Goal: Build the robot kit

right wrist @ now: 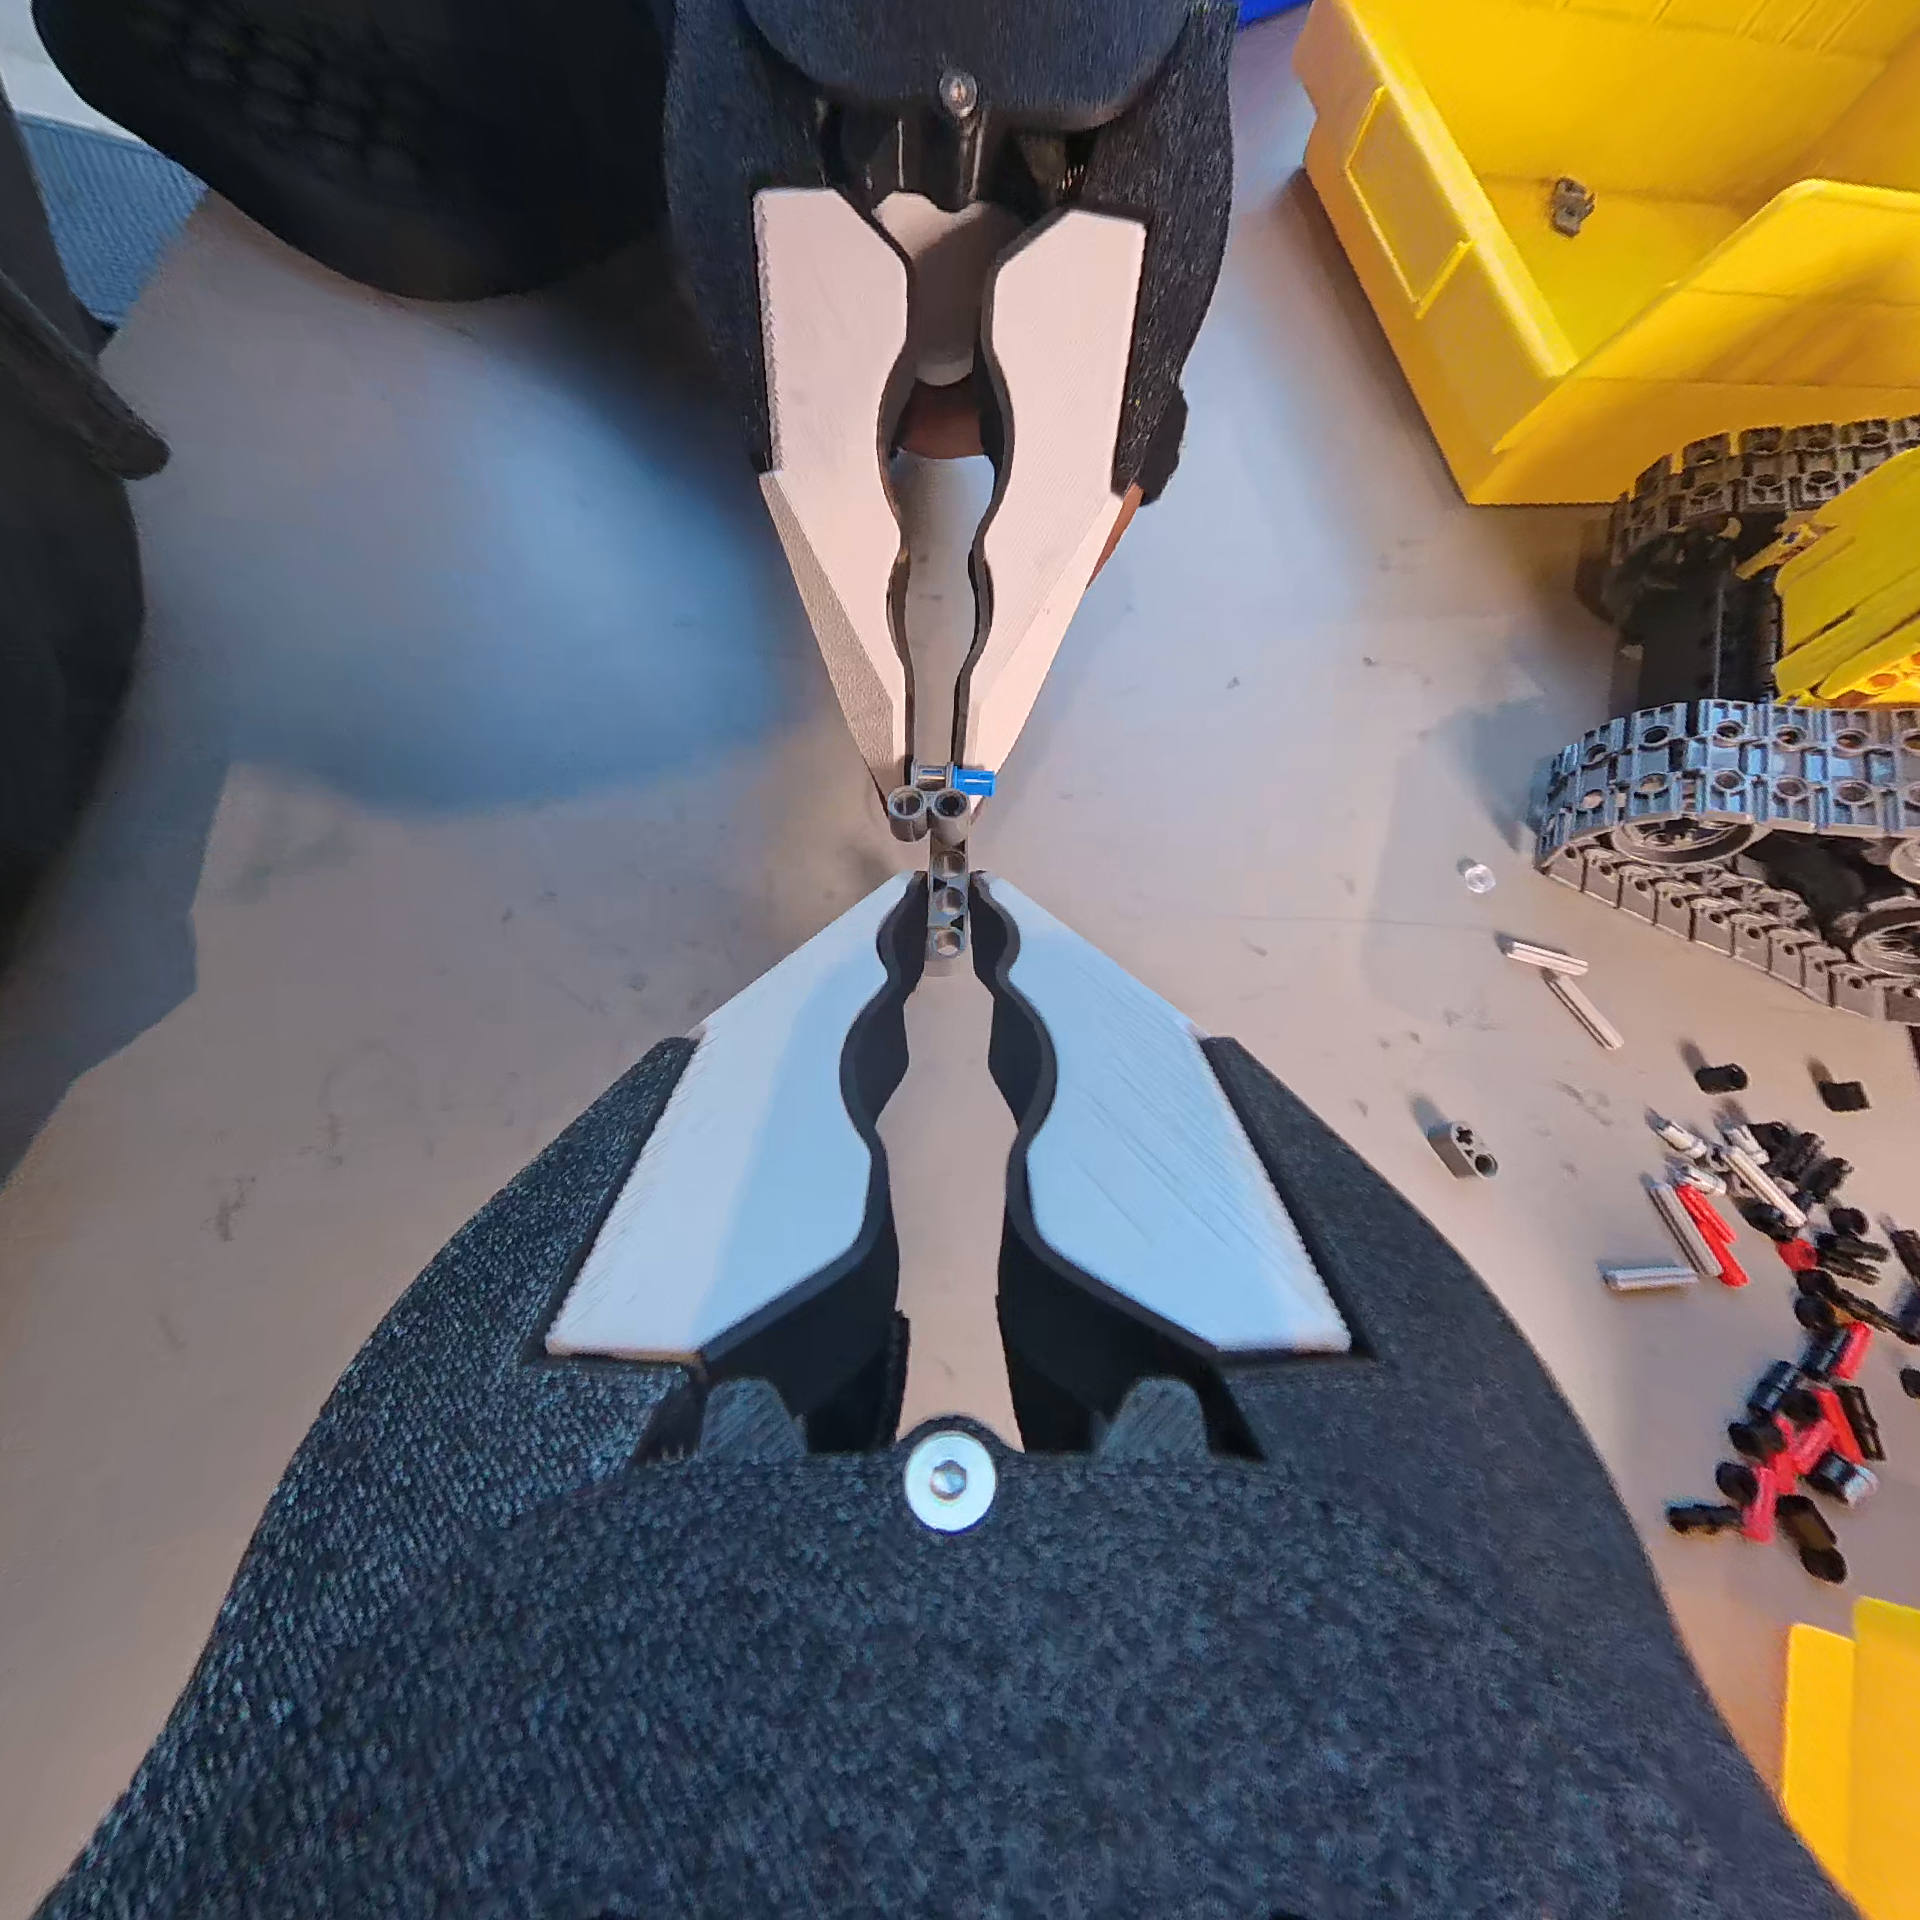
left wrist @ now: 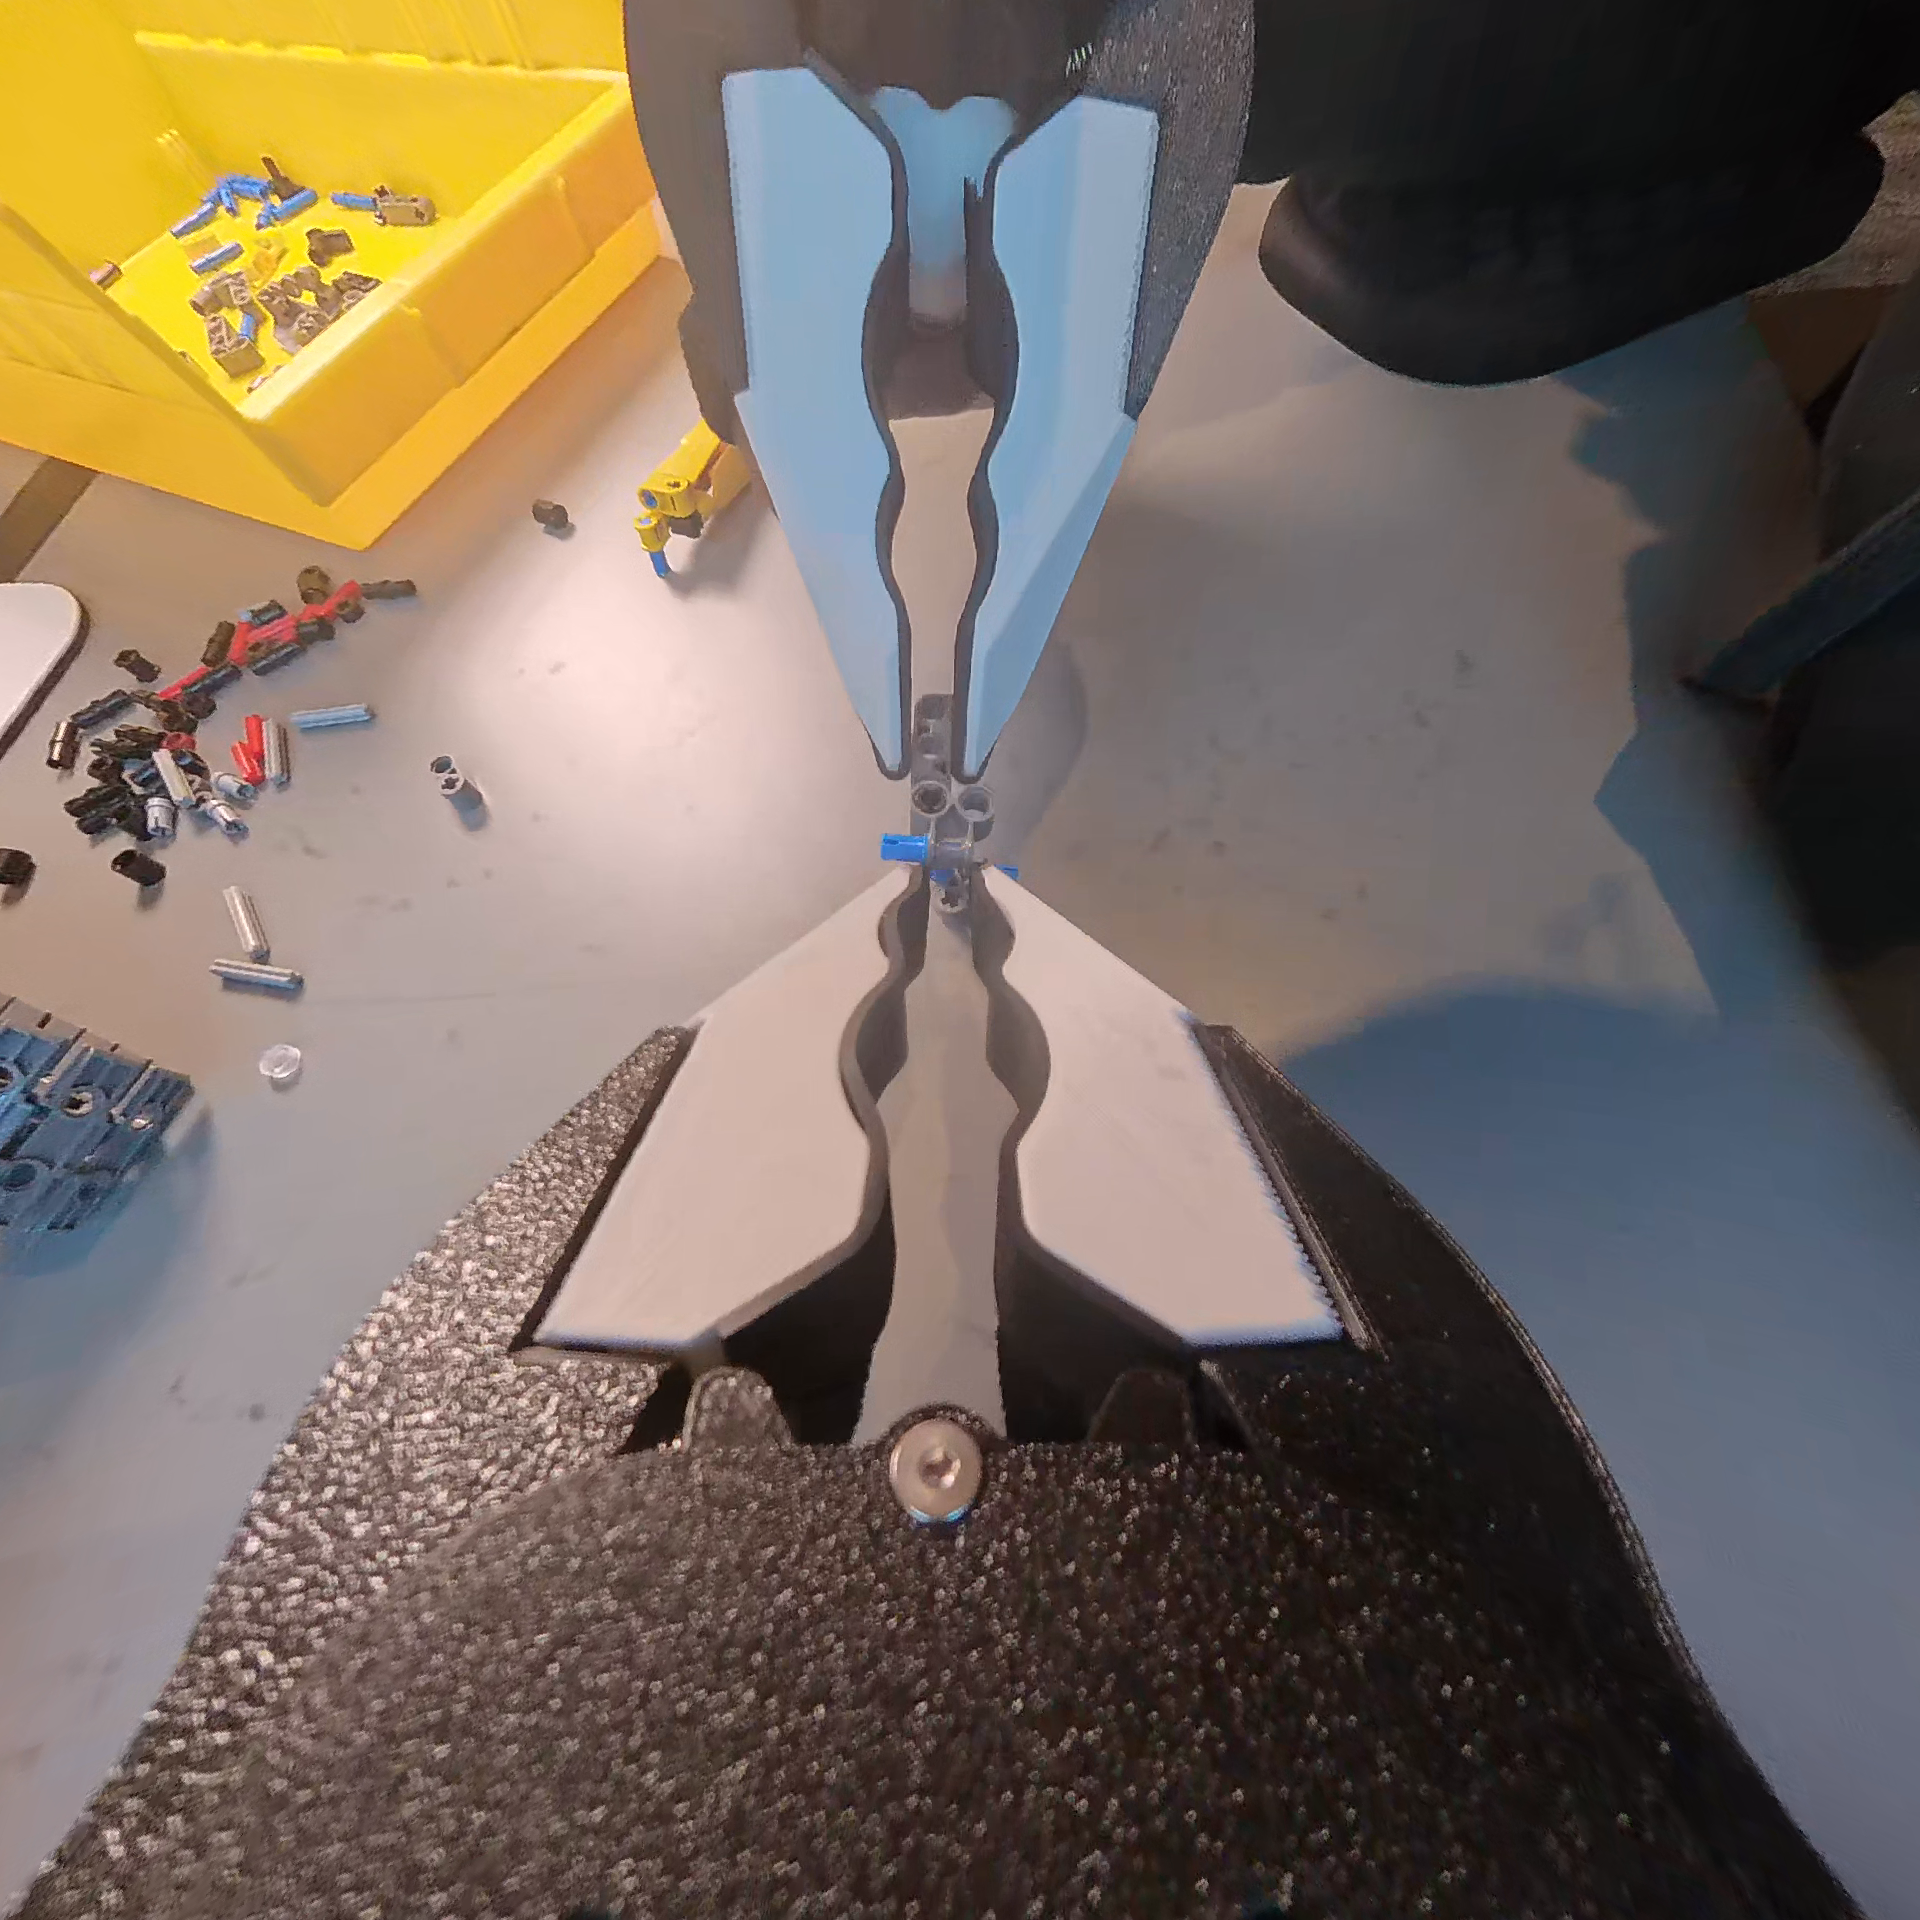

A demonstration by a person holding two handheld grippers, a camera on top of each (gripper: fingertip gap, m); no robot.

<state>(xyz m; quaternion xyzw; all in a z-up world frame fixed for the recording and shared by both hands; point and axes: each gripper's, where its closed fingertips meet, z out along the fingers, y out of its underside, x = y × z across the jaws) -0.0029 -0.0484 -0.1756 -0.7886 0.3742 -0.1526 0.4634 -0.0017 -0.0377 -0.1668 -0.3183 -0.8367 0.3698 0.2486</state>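
My left gripper (left wrist: 948, 883) is shut on a small grey connector with a blue pin (left wrist: 896, 846) through it. My right gripper (right wrist: 948, 883) is shut on a short grey beam with holes (right wrist: 945, 920). The two grippers point at each other, tip to tip, above the grey table (left wrist: 1299, 779). A grey double-hole connector (left wrist: 951, 800) sits between the two held pieces and touches both. In the left wrist view the right gripper (left wrist: 933, 764) comes in from the top. In the right wrist view the left gripper (right wrist: 933, 774) comes in from the top, with the blue pin (right wrist: 975, 781) beside its tips.
A yellow bin (left wrist: 343, 416) with small parts stands at far left, near a small yellow assembly (left wrist: 686, 499). Loose black, red and grey pins (left wrist: 187, 727) lie on the table. A tracked yellow and black model (right wrist: 1766, 810) and yellow bins (right wrist: 1507, 291) show in the right wrist view. Only a small space, under 4 cm, lies between the two pairs of fingers.
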